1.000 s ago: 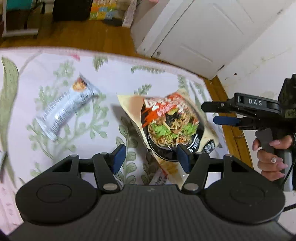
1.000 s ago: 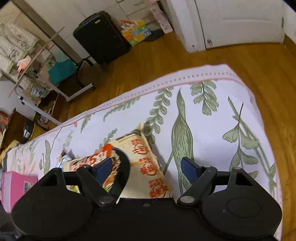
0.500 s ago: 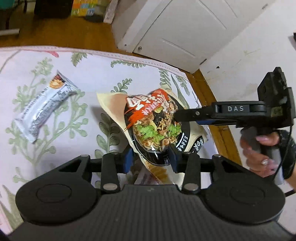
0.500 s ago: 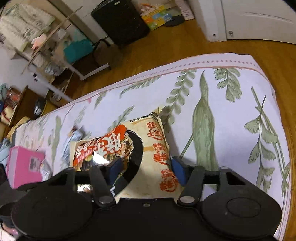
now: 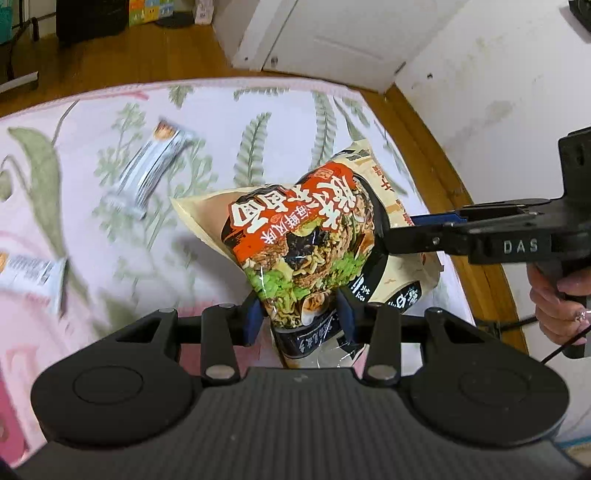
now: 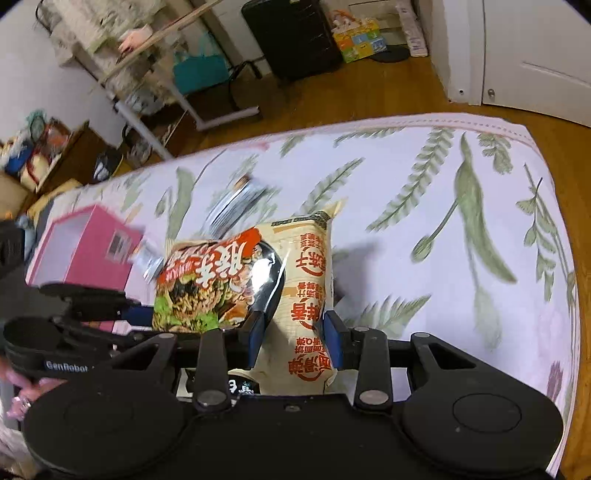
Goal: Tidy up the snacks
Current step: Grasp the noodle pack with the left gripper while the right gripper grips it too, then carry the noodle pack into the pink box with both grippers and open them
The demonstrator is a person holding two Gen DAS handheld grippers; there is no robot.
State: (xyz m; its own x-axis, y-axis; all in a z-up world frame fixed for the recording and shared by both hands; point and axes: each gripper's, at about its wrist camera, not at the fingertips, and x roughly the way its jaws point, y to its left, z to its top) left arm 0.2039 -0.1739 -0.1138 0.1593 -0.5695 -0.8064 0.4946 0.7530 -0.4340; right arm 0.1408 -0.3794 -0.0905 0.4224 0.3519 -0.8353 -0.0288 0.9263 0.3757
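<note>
A cream and red instant noodle packet [image 5: 310, 240] is held up off the leaf-print tablecloth [image 5: 122, 251]. My left gripper [image 5: 301, 319] is shut on its near end. My right gripper [image 6: 293, 338] is shut on its cream side edge [image 6: 310, 295]; it also shows in the left wrist view [image 5: 436, 221] reaching in from the right. The left gripper shows in the right wrist view [image 6: 136, 314] at the packet's left end. A silver snack bar [image 5: 151, 173] lies on the cloth behind the packet.
A pink box [image 6: 85, 247] stands on the table at the left. Another silver wrapper [image 5: 33, 277] lies at the left edge. Beyond the table are wood floor [image 6: 369, 96], a black suitcase [image 6: 291, 37], a shelf rack and a white door [image 5: 332, 33].
Both grippers have shut on the noodle packet and lifted it off the cloth. The views have swung towards the left, bringing the pink box closer.
</note>
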